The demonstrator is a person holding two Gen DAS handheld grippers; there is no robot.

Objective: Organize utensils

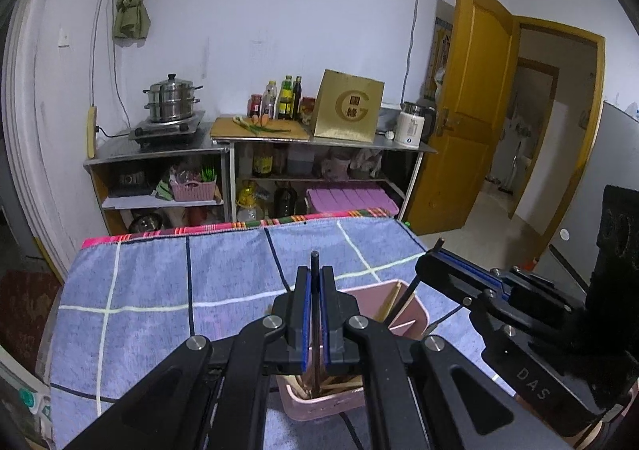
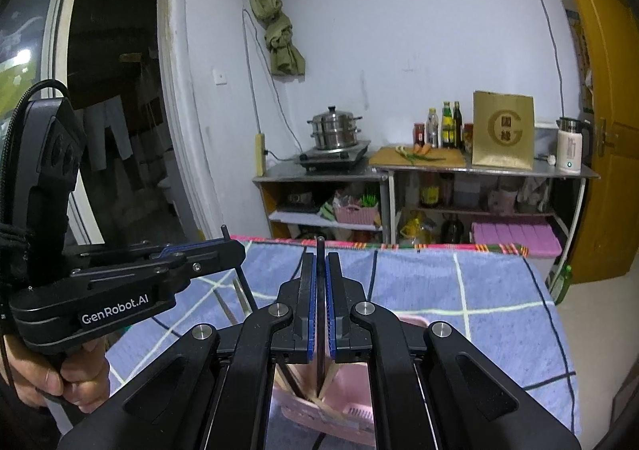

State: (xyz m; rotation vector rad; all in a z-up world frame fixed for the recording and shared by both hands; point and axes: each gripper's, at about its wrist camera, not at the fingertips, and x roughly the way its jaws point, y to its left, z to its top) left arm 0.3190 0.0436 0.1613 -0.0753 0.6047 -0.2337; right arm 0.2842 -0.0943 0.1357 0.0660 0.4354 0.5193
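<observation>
Chopsticks are what we are sorting: each of our grippers pinches one dark chopstick upright over the pink basket (image 1: 415, 314), which sits on the blue checked cloth (image 1: 159, 290) covering the desk. The left gripper (image 1: 315, 314) has its fingers pressed onto the left chopstick (image 1: 315, 262), whose tip drops into the near end of the basket; the right gripper (image 2: 320, 310), just right of the left one over the same basket, has its fingers pressed the same way onto the right chopstick (image 2: 320, 250), its lower end among the pale sticks inside. We judge both sticks to be partway into the basket and not yet let go. Several things could go wrong from here. With two grippers crowded above one small basket, they could knock together, or one could catch the other's stick and lever it out. A tip could jam against the pale wooden chopsticks (image 1: 389, 304) already leaning in the basket and, if we push down, tilt the light plastic basket or drag it across the soft cloth. If we open the fingers while a stick is upright and high, it may topple over the rim onto the cloth. Inside the basket we see pale sticks leaning at several angles and what looks like an inner divider; which compartment each dark stick enters we cannot tell.
</observation>
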